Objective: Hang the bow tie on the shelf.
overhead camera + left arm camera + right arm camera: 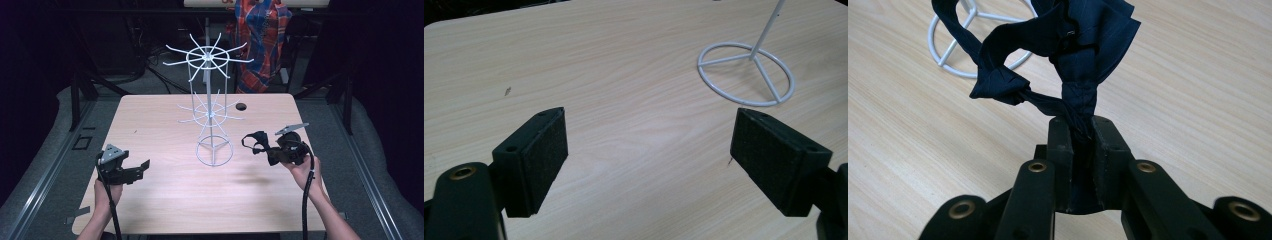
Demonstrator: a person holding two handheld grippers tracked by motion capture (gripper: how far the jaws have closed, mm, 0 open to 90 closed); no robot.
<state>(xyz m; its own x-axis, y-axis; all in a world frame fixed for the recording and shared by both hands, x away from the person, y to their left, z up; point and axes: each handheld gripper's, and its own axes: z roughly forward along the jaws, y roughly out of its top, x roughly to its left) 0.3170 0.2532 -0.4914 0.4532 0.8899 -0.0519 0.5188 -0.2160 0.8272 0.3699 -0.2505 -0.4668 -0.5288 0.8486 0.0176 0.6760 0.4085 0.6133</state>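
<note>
The right tool (1080,135) pinches a dark fabric loop (1048,50), light and floppy, by its bunched middle. The left tool (649,155) hovers wide and empty over the table (624,60).

We find one obstacle on the bench (165,200): the white wire rack (210,112) at centre, its spokes spreading wide at two levels and its ring base just beside both tools. The left tool (140,169) stands clear of it, with bare bench between its spread jaws. The right tool (265,150), clamped on cloth (256,142), sits near the base.
</note>
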